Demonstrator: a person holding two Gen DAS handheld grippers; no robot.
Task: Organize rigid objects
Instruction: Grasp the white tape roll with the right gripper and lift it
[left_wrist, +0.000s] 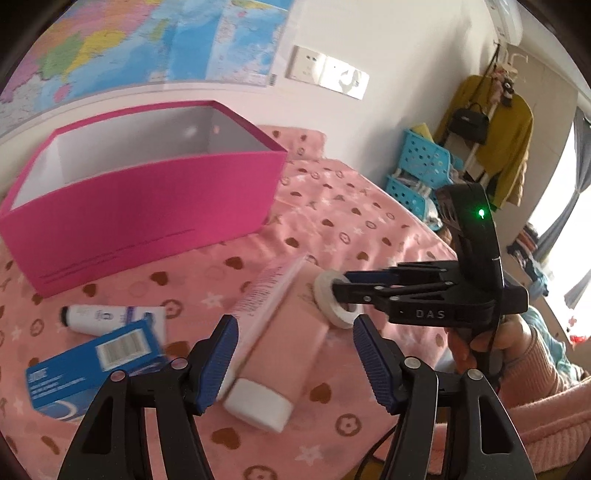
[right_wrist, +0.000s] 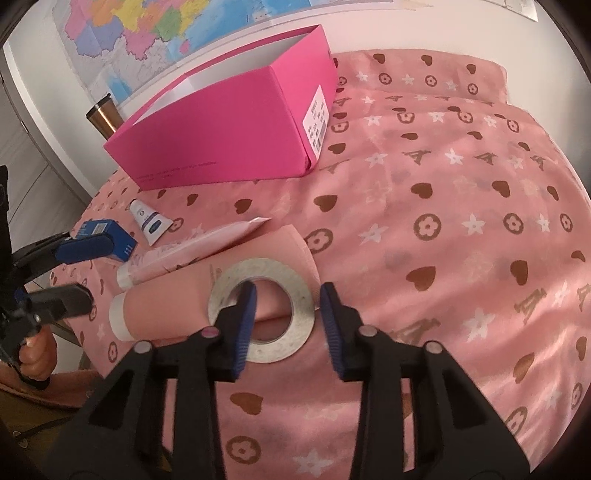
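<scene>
On a bed spread with a pink blanket patterned in hearts and flowers, the right gripper straddles one side of a white tape roll, its left finger inside the hole and its right finger outside the rim. The jaws stand narrow but the outer pad shows a gap from the tape, so no grip is visible. In the left wrist view the same gripper reaches in from the right, a finger in the roll. The roll leans on a large pink tube with a white cap, which lies beside a slimmer pale pink tube. The left gripper hangs over the large tube with its jaws about half spread and nothing between the pads. A blue carton with a barcode and a small white tube lie to the left. An open magenta box, empty as far as its interior shows, stands near the wall under a map.
</scene>
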